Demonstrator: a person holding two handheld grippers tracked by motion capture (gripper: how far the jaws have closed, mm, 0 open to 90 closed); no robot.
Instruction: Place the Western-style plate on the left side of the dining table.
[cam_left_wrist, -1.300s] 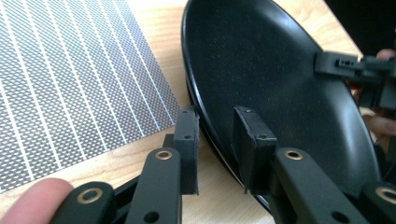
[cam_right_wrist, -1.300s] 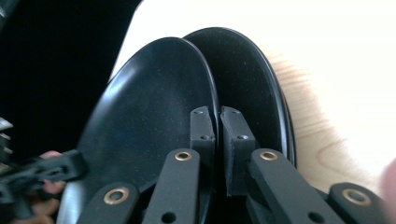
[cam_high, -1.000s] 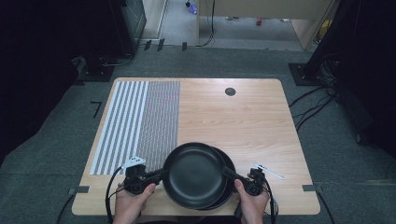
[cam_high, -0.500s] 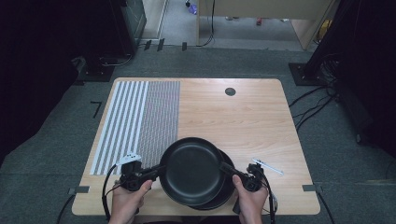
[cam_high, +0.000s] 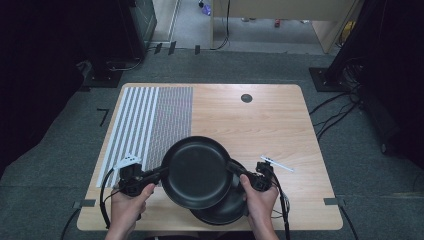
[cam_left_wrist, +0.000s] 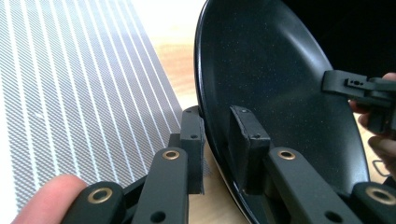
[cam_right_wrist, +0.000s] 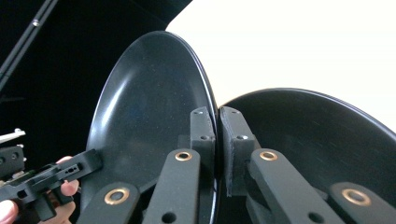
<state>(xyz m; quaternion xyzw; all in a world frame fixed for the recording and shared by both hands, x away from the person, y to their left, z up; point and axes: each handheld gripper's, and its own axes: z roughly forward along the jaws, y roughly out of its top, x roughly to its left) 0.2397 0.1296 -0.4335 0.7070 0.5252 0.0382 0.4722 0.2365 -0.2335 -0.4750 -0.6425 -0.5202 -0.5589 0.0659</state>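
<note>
A black plate hangs tilted over the near middle of the wooden table. My left gripper is shut on its left rim, and my right gripper is shut on its right rim. Partly hidden under it, a second black plate lies on the table. In the left gripper view the jaws pinch the plate's edge, with the other gripper at the far rim. In the right gripper view the jaws clamp the held plate, and the lower plate lies to the right.
A grey and white striped mat covers the table's left part. A small black round cap sits near the far edge. Cables run over the floor at the right. The table's near edge is just below my hands.
The held plate has risen and shifted left and away from me, uncovering more of the lower plate. Both grippers moved with it and stayed shut on its rim.
</note>
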